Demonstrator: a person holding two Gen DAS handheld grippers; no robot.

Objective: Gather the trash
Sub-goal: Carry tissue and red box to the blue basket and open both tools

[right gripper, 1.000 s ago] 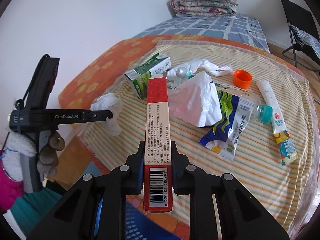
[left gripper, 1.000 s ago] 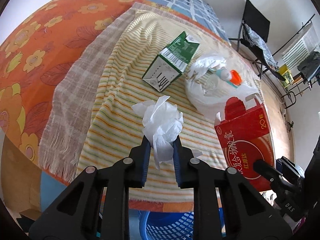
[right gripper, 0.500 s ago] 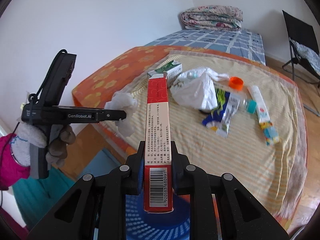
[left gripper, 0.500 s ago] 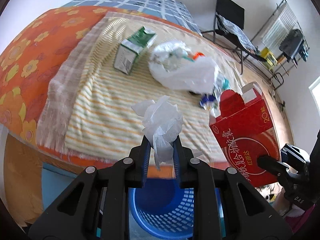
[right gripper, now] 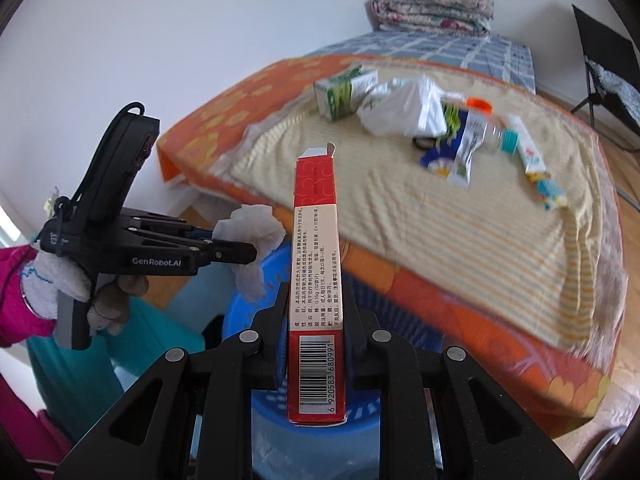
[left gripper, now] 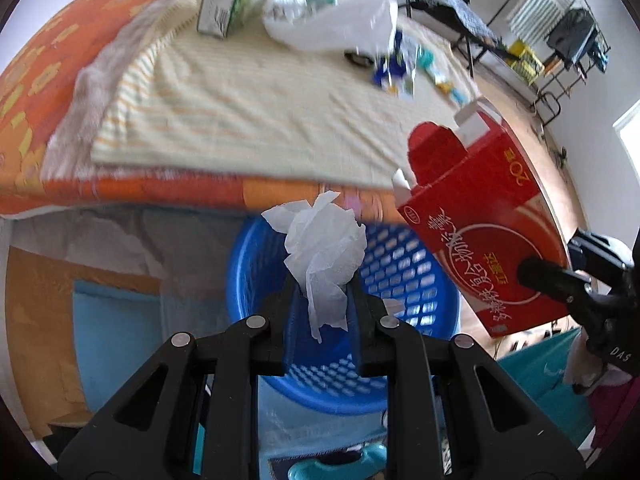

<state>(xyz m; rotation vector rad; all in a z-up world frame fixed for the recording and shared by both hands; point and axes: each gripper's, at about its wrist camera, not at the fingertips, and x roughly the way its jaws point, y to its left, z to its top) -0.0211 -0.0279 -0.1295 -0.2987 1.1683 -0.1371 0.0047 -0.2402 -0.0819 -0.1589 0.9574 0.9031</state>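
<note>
Left gripper (left gripper: 322, 300): jaws clamped on a crumpled white tissue (left gripper: 320, 252), held above the blue mesh basket (left gripper: 404, 264) that stands on the floor by the bed (right gripper: 452, 216).
Right gripper (right gripper: 316, 316): jaws clamped on the narrow sides of a red medicine carton (right gripper: 316, 264), over the basket's near rim.
Release risk, tissue: light and loose; it may cling to a pad or drift outside the rim.
Release risk, carton: long, with its top flap open; likely to strike the rim and tip out if dropped off-centre.
Collision risk: the two grippers sit close together over one opening; simultaneous release could knock one item aside.
Remaining trash: green carton (right gripper: 346, 90), white plastic bag (right gripper: 400, 110), wrappers and tubes lie on the bed.
</note>
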